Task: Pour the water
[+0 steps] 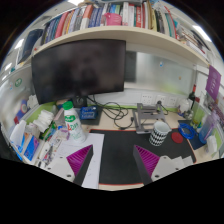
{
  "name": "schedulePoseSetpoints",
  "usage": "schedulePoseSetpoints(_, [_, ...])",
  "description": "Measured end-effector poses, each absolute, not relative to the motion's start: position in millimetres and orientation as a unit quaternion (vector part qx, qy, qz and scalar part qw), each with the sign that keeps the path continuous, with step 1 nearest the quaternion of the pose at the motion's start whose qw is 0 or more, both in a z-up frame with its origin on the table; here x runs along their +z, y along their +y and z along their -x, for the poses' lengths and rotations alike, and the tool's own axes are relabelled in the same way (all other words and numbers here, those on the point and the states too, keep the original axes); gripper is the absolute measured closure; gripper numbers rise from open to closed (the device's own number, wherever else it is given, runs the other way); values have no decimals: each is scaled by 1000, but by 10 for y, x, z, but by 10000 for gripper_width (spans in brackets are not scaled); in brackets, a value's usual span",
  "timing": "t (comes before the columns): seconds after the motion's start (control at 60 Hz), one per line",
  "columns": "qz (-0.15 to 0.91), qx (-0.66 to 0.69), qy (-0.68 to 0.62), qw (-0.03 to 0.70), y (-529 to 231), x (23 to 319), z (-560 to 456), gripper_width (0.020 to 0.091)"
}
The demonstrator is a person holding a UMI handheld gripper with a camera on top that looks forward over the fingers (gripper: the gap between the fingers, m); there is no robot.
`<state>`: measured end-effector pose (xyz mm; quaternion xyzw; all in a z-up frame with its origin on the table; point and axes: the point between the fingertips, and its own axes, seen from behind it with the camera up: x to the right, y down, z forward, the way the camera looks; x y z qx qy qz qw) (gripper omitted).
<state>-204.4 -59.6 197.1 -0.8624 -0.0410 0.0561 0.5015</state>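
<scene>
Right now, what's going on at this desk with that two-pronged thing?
A person is holding a hand-held gripper over a cluttered desk. Its fingers are open and hold nothing. A black mat lies between them. Ahead toward the left stands a bottle with a green cap; toward the right is a black-and-white striped cup. A dark monitor stands behind. No pouring has begun; nothing is gripped yet.

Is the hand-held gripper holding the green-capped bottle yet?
No: the hand-held gripper is open and empty, and the green-capped bottle stands on the desk beyond its left finger.
</scene>
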Motion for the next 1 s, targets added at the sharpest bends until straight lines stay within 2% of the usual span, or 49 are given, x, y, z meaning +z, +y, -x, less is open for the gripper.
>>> schedulePoseSetpoints(0.267, [855,97,-65,506,-136,1583,3313,265])
schedulePoseSetpoints(0.483, [834,100,-39,541,361,1593,3765,270])
schedulePoseSetpoints(0.733, [820,92,-32,564,897,1455,3967,284])
schedulePoseSetpoints(0.767, [819,85,-34,566,951,1419,3958,324])
schedulePoseSetpoints(0.8, [815,74,-37,574,1001,1403,3946,409])
schedulePoseSetpoints(0.833, [807,69,-47,585,1042,1420,3971,528])
schedulePoseSetpoints(0.867, [800,69,-54,593,1074,1435,4007,525])
schedulePoseSetpoints(1.0, [777,77,-53,622,1152,1484,4069,589])
